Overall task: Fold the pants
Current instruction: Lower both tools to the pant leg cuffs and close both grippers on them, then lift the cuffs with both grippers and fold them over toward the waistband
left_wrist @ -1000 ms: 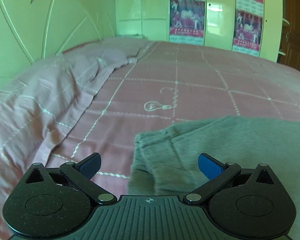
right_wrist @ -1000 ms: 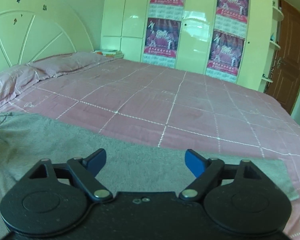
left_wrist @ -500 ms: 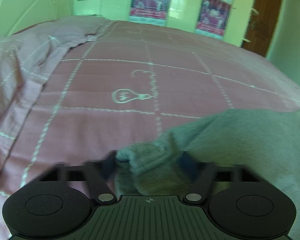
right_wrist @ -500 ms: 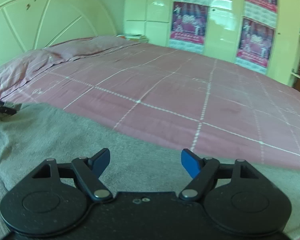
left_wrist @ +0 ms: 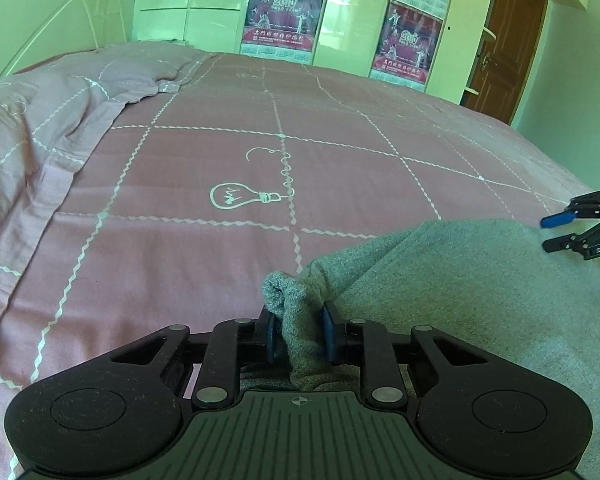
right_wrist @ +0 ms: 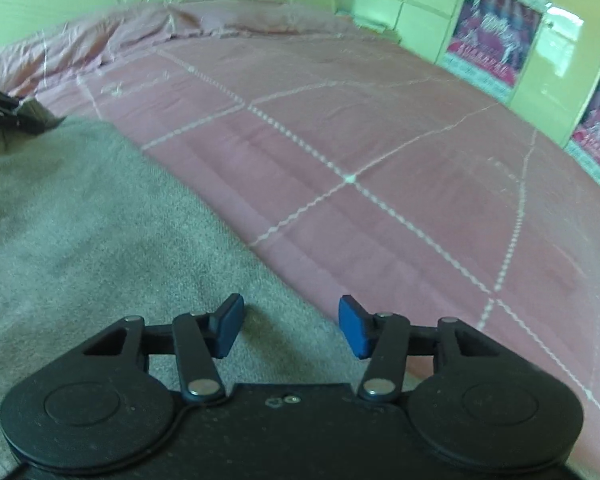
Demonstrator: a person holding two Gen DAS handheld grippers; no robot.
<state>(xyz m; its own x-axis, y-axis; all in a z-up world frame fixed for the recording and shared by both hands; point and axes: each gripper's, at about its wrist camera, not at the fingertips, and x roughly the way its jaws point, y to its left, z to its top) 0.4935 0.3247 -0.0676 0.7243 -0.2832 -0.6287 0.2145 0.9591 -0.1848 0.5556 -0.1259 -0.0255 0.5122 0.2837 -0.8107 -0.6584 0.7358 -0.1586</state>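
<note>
"2010" reads on the left poster (left_wrist: 284, 12) on the wardrobe, far ahead of the left gripper (left_wrist: 299, 338); same "2010" on the right poster (left_wrist: 407, 42). Red banner text under both is too small to read. "DAS" on the right gripper (left_wrist: 562, 232). Right wrist view: posters blurred, nothing legible.

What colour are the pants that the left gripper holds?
Grey, plain with no pattern. The pants show best in the left wrist view, pinched in the left gripper.
</note>
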